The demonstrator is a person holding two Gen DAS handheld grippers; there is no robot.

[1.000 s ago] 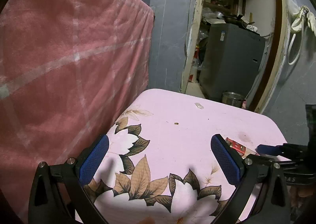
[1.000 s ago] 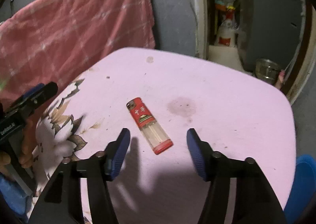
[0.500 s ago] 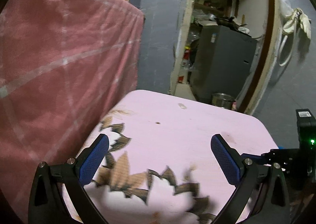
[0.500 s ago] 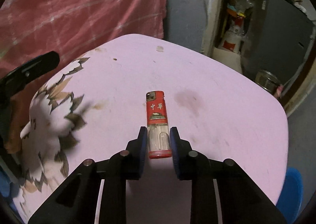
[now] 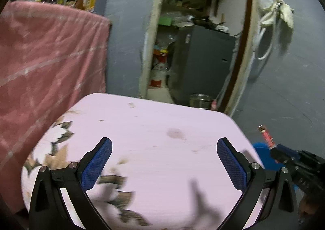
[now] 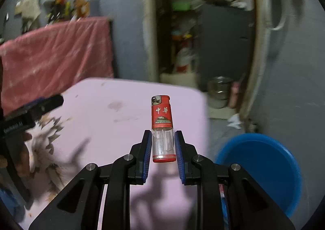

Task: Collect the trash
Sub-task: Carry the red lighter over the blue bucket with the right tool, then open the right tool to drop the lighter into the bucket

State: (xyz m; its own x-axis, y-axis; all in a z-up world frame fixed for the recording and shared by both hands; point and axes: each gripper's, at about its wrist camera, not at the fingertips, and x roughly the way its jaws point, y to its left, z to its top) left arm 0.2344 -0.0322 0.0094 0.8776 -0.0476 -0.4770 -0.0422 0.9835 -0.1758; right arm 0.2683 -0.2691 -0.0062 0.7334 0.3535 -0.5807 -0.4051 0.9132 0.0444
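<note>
The lighter (image 6: 162, 128), a slim plastic stick with a red printed sleeve, a metal hood at the top, a clear empty-looking tank and a red base cap, stands upright between the blue ribbed pads of the right claw (image 6: 163, 144), which is clamped on the clear tank. The jaws have just been closing, and the lighter is between them. It hangs clear above the worktop (image 6: 121, 112), over the right edge near the far right corner; in the left wrist view the lighter (image 5: 266, 135) shows past that same edge, tilted. Below and to the right of it on the grey floor sits a round blue plastic basin (image 6: 262, 171), smooth and shallow.

The worktop is covered in a smooth pale pink sheet, printed with white flowers and brown leaves along its left edge, with a dull brown stain toward the far side. The right claw points forward and down.

The left claw (image 5: 164, 161) is over the near part of the worktop, its black arms spread and its blue textured pads wide apart with only the pink surface between them; it too tilts downward. A soft pink checked cloth (image 5: 46, 67) hangs beyond the left edge. A hand (image 6: 22, 148) grips the left claw's handle, dim and partly hidden
</note>
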